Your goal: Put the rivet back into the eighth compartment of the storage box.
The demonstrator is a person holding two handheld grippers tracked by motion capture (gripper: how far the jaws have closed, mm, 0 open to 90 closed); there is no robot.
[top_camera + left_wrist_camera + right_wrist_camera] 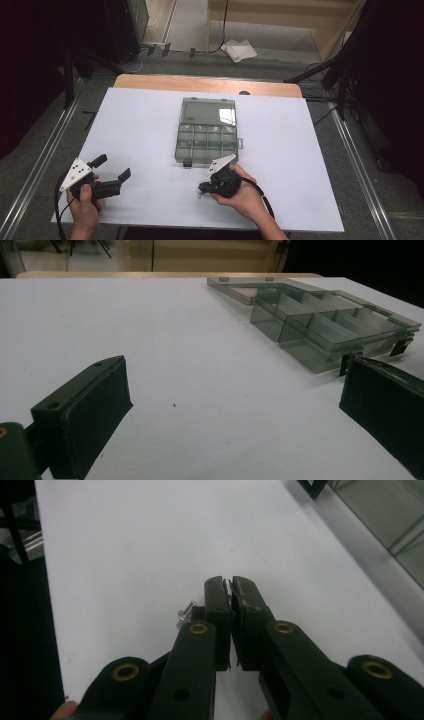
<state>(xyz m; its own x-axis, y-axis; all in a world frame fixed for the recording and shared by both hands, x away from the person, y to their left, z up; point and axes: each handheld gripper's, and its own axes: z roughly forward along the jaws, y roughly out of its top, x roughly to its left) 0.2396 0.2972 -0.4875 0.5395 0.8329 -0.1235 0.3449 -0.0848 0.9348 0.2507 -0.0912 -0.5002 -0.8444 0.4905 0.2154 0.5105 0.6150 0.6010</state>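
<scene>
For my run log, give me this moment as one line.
left gripper: open, holds nothing | right gripper: shut, small metal part beside its fingers | organizer box: open on white table

Lighting is uneven: the white table sheet (150, 130) is brightly and evenly lit from above, while the surrounding room falls to near black at both sides of the high view. A bright patch of glare sits on the lid of the clear compartment box (207, 131). Shadows on the sheet are soft and short. The high view is moderately sharp but low in resolution, with fine detail smeared. In the left gripper view the near jaws are soft and dark, and the background is hazy. In the right gripper view the sheet looks washed out, and the far corner is blurred.
</scene>
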